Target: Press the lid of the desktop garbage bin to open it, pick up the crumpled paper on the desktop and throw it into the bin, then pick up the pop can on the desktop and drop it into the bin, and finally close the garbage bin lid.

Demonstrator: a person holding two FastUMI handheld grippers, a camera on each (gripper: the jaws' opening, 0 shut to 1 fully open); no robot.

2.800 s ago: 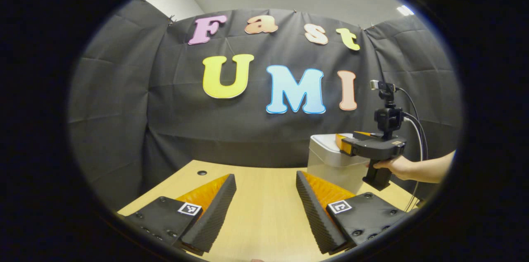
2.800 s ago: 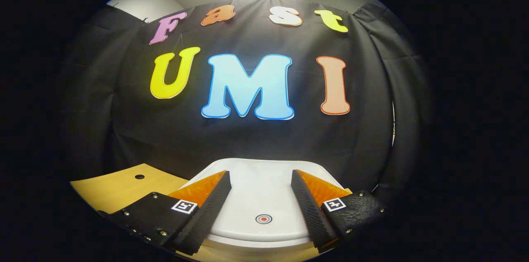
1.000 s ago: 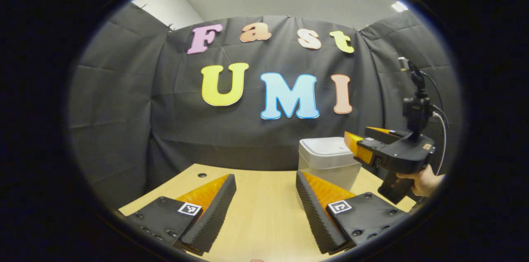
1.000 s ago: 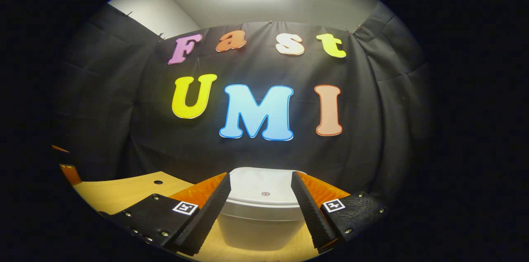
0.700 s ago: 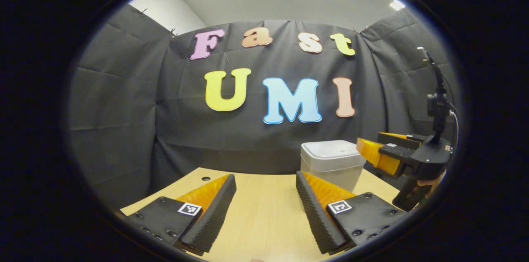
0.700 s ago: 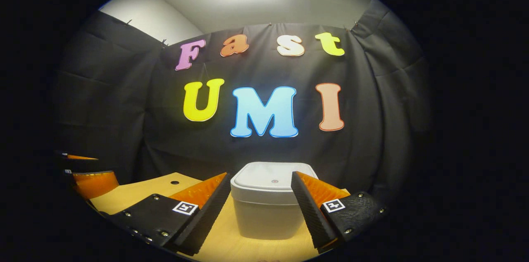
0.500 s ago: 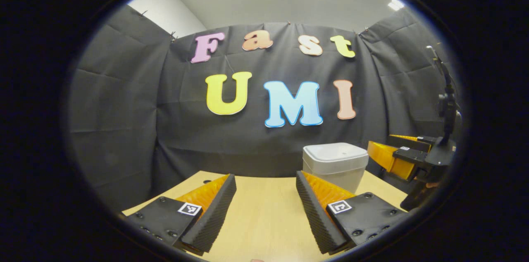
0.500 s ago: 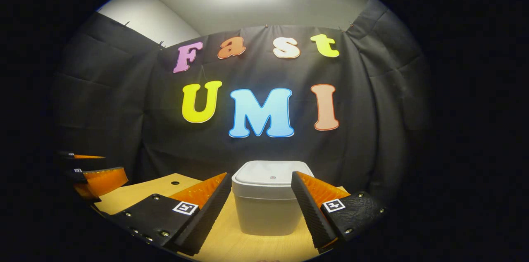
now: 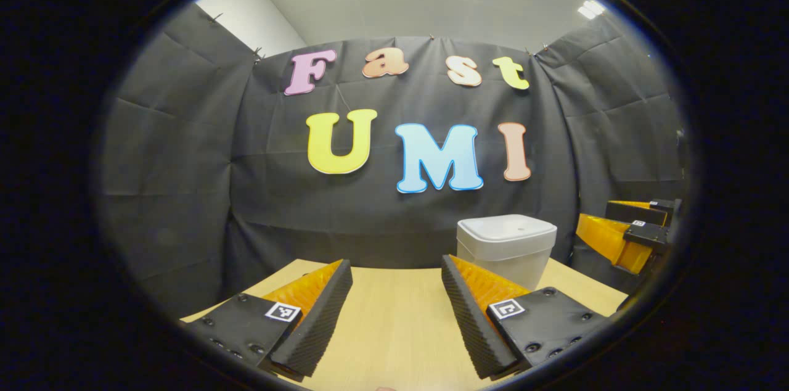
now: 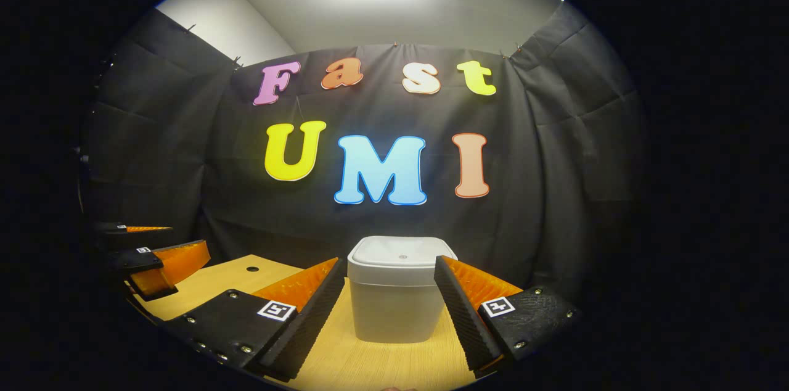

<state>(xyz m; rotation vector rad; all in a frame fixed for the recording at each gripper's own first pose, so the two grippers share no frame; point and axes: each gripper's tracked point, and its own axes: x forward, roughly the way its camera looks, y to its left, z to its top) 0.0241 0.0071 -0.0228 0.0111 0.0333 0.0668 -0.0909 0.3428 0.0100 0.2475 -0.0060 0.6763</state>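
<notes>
The white garbage bin [image 10: 397, 308] stands on the wooden table [image 10: 203, 286] with its lid [image 10: 400, 252] down. My right gripper [image 10: 387, 261] is open and holds nothing; the bin stands some way beyond its fingertips. In the left gripper view the bin [image 9: 505, 252] is at the back right of the table [image 9: 394, 323]. My left gripper [image 9: 394, 263] is open over bare table, with nothing between its fingers. The right gripper [image 9: 622, 230] shows at the far right of that view, apart from the bin. The left gripper [image 10: 160, 261] shows at the left of the right gripper view.
The black cloth wall stands close behind the bin and wraps both sides of the table. A small round hole [image 10: 252, 269] sits in the tabletop near its back left corner. Bare wood lies between the two grippers and the bin.
My right gripper was over the bin lid and has drawn back toward the near side, so the bin now stands farther off. The lid stays down. The left gripper has hardly moved.
</notes>
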